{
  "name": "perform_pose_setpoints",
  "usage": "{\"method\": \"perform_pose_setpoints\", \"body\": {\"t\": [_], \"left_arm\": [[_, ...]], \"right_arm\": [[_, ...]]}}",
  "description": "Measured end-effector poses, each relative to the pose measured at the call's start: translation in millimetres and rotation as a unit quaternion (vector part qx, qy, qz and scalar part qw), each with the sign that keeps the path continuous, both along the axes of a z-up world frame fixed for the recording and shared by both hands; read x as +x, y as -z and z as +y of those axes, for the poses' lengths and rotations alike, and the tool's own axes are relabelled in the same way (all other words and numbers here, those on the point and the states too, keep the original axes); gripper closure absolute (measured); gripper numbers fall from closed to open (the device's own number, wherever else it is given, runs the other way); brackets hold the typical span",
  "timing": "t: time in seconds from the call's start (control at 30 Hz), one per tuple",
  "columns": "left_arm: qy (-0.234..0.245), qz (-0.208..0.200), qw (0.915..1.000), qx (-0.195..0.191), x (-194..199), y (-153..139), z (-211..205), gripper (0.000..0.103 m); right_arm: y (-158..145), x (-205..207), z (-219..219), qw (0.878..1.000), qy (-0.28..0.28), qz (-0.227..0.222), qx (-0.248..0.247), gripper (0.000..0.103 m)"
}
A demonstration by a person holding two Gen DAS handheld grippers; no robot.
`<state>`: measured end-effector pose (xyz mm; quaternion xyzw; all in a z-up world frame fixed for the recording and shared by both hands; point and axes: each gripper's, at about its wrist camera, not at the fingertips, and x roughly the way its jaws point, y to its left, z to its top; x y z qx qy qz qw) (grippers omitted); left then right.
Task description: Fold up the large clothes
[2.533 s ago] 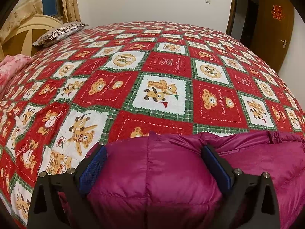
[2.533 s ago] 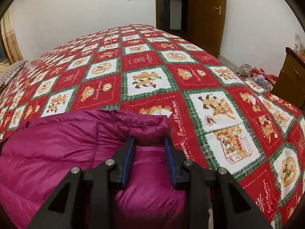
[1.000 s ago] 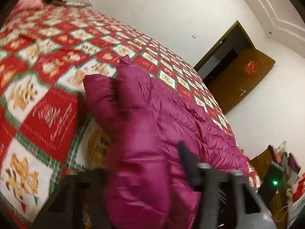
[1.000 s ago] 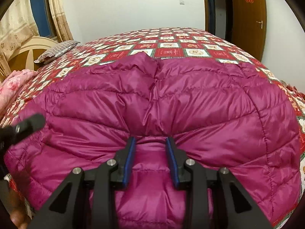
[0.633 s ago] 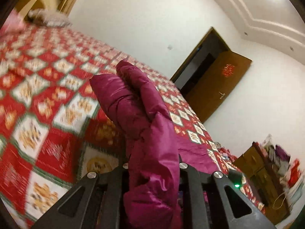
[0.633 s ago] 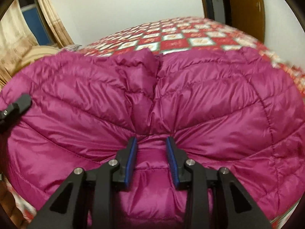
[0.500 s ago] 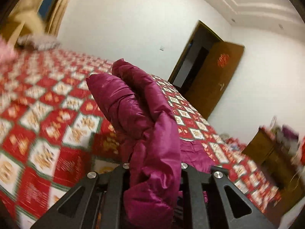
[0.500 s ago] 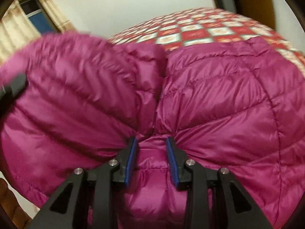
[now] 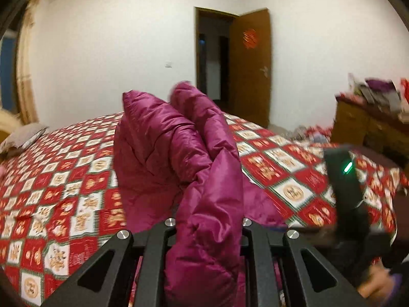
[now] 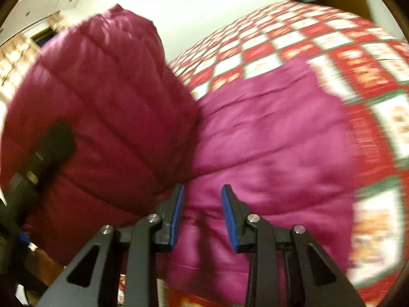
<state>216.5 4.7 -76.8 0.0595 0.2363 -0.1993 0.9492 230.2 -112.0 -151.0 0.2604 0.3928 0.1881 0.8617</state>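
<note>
A magenta puffer jacket (image 9: 163, 153) is held up off the red patterned bed quilt (image 9: 64, 179). My left gripper (image 9: 208, 230) is shut on a thick fold of the jacket, which rises in front of it. In the right wrist view the jacket (image 10: 268, 138) fills most of the frame, one part lifted at left and one lying on the quilt (image 10: 358, 51). My right gripper (image 10: 203, 199) is shut on a pinch of the jacket between its blue pads (image 10: 228, 212). The other gripper's body (image 9: 345, 179) shows at right in the left wrist view.
A wooden door (image 9: 250, 69) stands open at the back. A wooden dresser (image 9: 370, 130) with clutter stands at right. A pillow (image 9: 23, 135) lies at the bed's far left, with curtains (image 9: 24, 64) behind.
Both grippers have risen with the jacket. The left one has lifted its fold higher and turned towards the door. The jacket's left part now hangs up in front of the right gripper.
</note>
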Motion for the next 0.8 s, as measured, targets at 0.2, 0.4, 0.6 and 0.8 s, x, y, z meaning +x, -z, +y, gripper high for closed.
{"method": "perform_pose_setpoints", "body": {"t": [0.2, 0.4, 0.6, 0.8], "left_arm": [[0.033, 0.020, 0.9975, 0.059, 6, 30, -41, 0.088], [0.060, 0.041, 0.9928, 0.096, 7, 57, -73, 0.088], [0.088, 0.062, 0.9883, 0.108, 12, 89, -94, 0.088], [0.095, 0.084, 0.9884, 0.084, 16, 92, -86, 0.088]], "right_arm": [[-4, -30, -52, 0.997, 0.067, -0.005, -0.030, 0.068], [-2, -48, -82, 0.994, 0.101, -0.003, -0.038, 0.068], [-18, -43, -93, 0.993, 0.113, -0.015, -0.042, 0.065], [-28, -14, -89, 0.996, 0.076, -0.036, -0.039, 0.051]]}}
